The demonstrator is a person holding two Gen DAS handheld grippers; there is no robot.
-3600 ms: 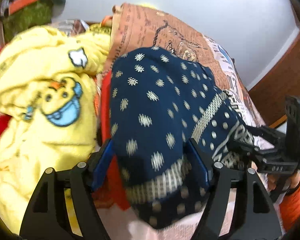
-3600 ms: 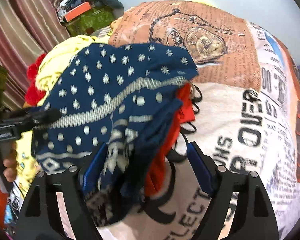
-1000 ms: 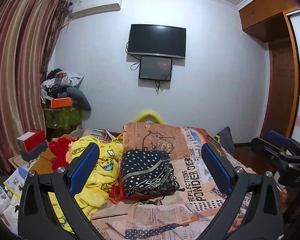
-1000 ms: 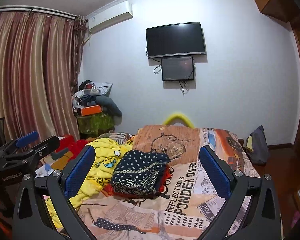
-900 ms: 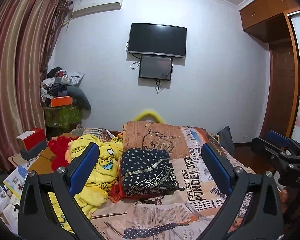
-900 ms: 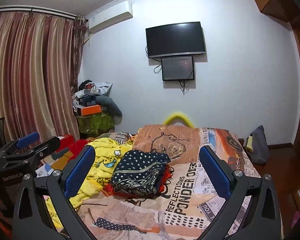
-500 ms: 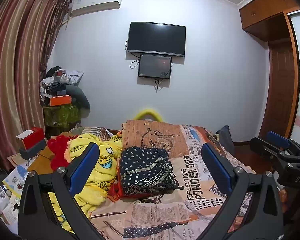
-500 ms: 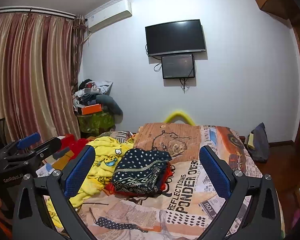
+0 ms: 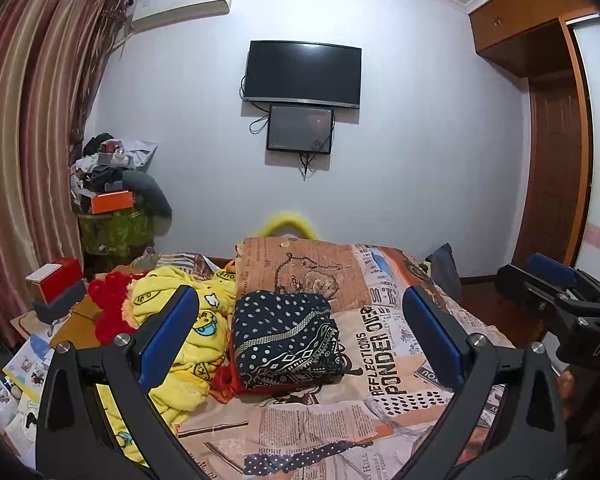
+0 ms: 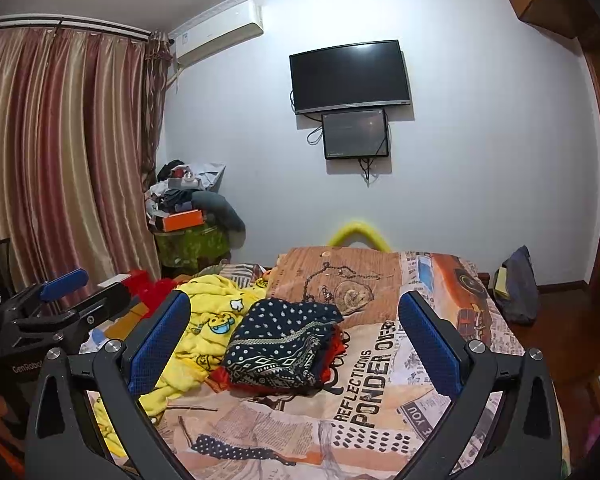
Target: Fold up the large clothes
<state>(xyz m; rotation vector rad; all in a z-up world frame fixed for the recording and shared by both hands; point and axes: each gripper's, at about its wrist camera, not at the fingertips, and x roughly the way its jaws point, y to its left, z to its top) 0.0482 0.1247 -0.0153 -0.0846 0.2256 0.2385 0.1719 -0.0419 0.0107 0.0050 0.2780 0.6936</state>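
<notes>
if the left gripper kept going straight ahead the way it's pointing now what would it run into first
Probably the folded navy polka-dot garment on the newspaper-print bedspread. The left gripper has open, empty jaws framing it, with nothing visible between, though depth is hard to judge here.

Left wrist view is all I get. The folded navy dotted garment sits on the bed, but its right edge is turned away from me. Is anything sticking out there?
Observer: Yes. In the right wrist view a red garment pokes out from under the navy dotted garment along that right edge.
Operator: And my left hand-held gripper seen from outside, is it carrying any cloth?
Observer: No. The left hand-held gripper shows at the left edge of the right wrist view, jaws apart with nothing between them, off to the side of the yellow garment.
</notes>
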